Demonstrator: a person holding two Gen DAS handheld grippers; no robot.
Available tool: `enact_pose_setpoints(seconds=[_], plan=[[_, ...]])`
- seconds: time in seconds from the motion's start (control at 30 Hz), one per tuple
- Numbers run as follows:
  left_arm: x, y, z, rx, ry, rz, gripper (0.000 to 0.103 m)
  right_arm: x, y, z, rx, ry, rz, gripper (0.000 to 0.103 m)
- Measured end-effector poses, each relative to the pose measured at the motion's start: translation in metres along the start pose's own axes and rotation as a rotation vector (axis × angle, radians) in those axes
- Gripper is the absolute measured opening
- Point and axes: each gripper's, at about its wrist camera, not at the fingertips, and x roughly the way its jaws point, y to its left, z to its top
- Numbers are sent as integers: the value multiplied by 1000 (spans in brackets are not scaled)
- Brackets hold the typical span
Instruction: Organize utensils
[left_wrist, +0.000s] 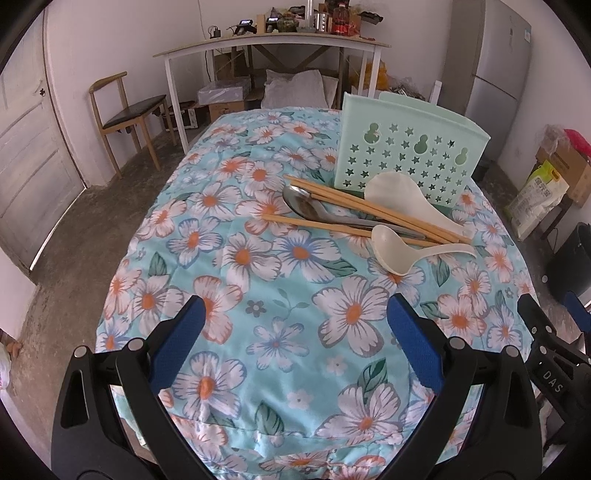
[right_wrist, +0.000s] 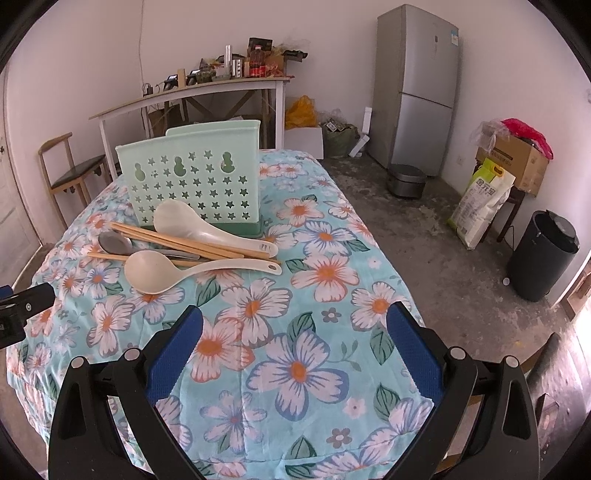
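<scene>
A mint-green utensil holder (left_wrist: 406, 155) with star cut-outs stands upright at the far right of the floral table; it also shows in the right wrist view (right_wrist: 192, 181). In front of it lies a pile: a white rice paddle (left_wrist: 402, 195) (right_wrist: 199, 225), a white ladle (left_wrist: 399, 251) (right_wrist: 155, 273), a metal spoon (left_wrist: 306, 206) (right_wrist: 114, 243) and wooden chopsticks (left_wrist: 354, 206) (right_wrist: 177, 240). My left gripper (left_wrist: 295, 310) is open and empty, above the cloth, short of the pile. My right gripper (right_wrist: 295, 317) is open and empty, to the right of the pile.
The table is covered by a blue floral cloth (left_wrist: 258, 258) (right_wrist: 314, 295). A wooden chair (left_wrist: 125, 114) and a cluttered white desk (left_wrist: 273, 48) stand beyond it. A fridge (right_wrist: 417, 85), boxes, a rice bag (right_wrist: 480, 199) and a black bin (right_wrist: 543, 254) stand on the right.
</scene>
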Motion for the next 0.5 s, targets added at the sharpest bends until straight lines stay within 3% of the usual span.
enact_pose_setpoints(seconds=[0.5], plan=[[53,-5,12,-54,55,26,95,63,21,-3,-57,79,169,97]])
